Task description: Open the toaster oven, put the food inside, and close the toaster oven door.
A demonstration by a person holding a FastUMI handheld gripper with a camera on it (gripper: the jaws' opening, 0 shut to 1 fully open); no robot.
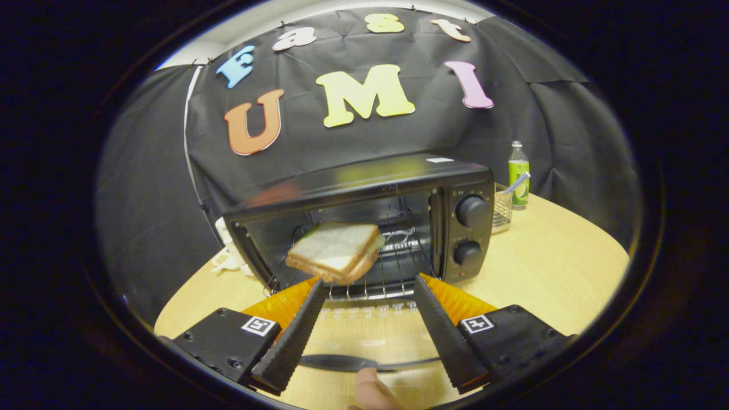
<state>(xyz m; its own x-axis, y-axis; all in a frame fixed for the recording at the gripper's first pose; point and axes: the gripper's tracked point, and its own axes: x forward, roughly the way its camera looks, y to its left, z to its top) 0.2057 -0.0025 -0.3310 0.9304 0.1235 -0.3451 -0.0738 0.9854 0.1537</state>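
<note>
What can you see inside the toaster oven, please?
Inside the open toaster oven a wire rack shows. The sandwich hangs just ahead of the open gripper, covering the rack's left part.

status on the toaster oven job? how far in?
Done: toaster oven door is down, lying flat between the fingers. In hand: the sandwich is at the oven mouth over the rack, just ahead of the open tool, not clamped. Left: settle it inside, close the door.

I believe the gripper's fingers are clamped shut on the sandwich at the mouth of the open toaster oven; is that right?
Not quite: the gripper view shows the gripper spread open, the sandwich just beyond one fingertip, at the mouth of the open toaster oven.
</note>
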